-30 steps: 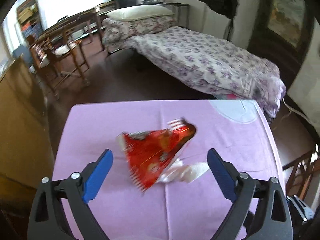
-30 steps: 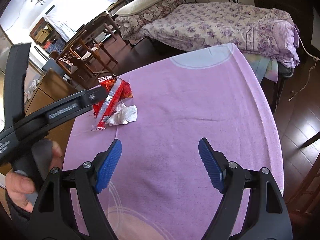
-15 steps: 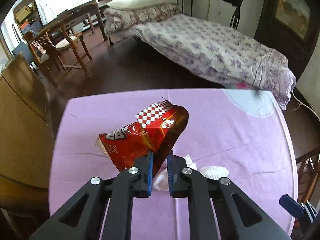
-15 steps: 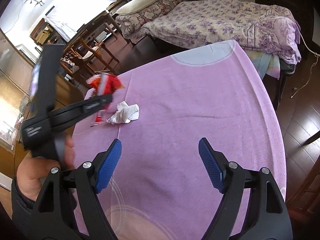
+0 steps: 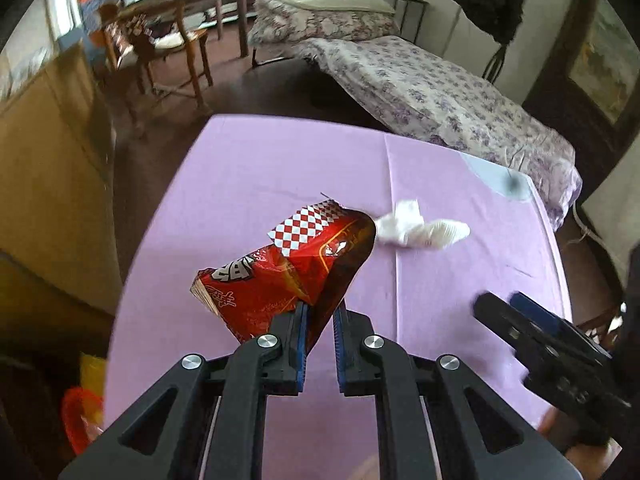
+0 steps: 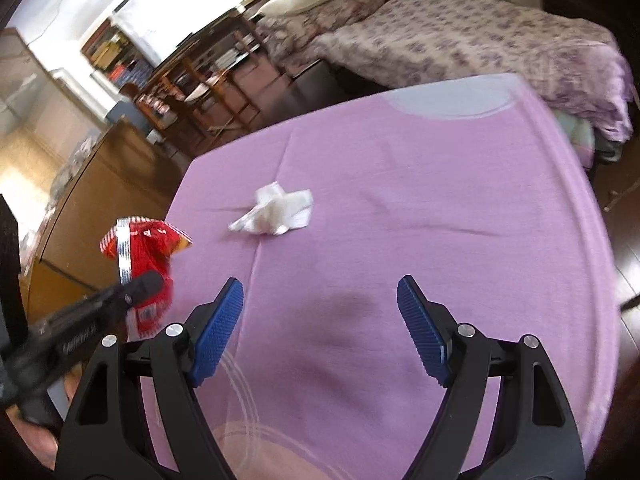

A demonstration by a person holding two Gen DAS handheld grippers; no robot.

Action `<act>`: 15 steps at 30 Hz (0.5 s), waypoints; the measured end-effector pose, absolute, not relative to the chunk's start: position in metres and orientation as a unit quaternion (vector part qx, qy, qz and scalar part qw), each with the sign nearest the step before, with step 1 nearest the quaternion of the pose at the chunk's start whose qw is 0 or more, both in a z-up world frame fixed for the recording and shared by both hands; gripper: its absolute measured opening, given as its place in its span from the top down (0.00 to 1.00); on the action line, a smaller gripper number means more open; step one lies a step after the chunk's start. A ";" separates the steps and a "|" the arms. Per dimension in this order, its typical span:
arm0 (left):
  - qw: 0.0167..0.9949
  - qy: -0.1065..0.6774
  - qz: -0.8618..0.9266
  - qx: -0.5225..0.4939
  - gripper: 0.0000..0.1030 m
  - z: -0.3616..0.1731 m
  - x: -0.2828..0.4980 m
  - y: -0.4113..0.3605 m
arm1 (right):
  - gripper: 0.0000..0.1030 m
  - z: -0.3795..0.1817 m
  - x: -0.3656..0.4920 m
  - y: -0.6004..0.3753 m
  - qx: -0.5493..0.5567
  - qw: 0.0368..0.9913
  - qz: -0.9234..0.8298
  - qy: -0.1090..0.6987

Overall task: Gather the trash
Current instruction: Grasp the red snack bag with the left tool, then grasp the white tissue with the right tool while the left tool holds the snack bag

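Note:
My left gripper (image 5: 320, 312) is shut on the lower edge of a red snack bag (image 5: 288, 276) with a red-and-white checked top, and holds it lifted over the left side of the pink tablecloth (image 5: 280, 168). The same red snack bag (image 6: 144, 256) shows at the left of the right wrist view, hanging past the cloth's left edge. A crumpled white tissue (image 5: 420, 228) lies on the cloth beyond the bag; in the right wrist view the tissue (image 6: 276, 208) lies ahead and left of my right gripper (image 6: 320, 316), which stands open and empty above the cloth.
A yellow and red container (image 5: 84, 404) shows on the floor at the table's left. A wooden cabinet (image 5: 44, 184) stands to the left, a bed with flowered cover (image 5: 440, 92) beyond the table, and chairs with a wooden table (image 5: 176, 40) at the back.
The left gripper shut on the red bag, lifted it and carried it leftward off the tissue. The right gripper edged forward, still open.

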State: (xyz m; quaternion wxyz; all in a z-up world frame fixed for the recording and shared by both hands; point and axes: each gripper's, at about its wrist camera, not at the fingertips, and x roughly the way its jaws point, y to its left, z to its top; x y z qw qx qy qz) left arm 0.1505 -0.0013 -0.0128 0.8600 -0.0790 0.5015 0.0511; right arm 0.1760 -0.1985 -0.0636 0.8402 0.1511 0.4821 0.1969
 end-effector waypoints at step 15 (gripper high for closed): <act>0.857 0.509 0.042 -0.067 0.89 -0.026 0.152 0.014 | 0.18 -0.070 0.217 -0.134 0.013 0.866 0.191 0.463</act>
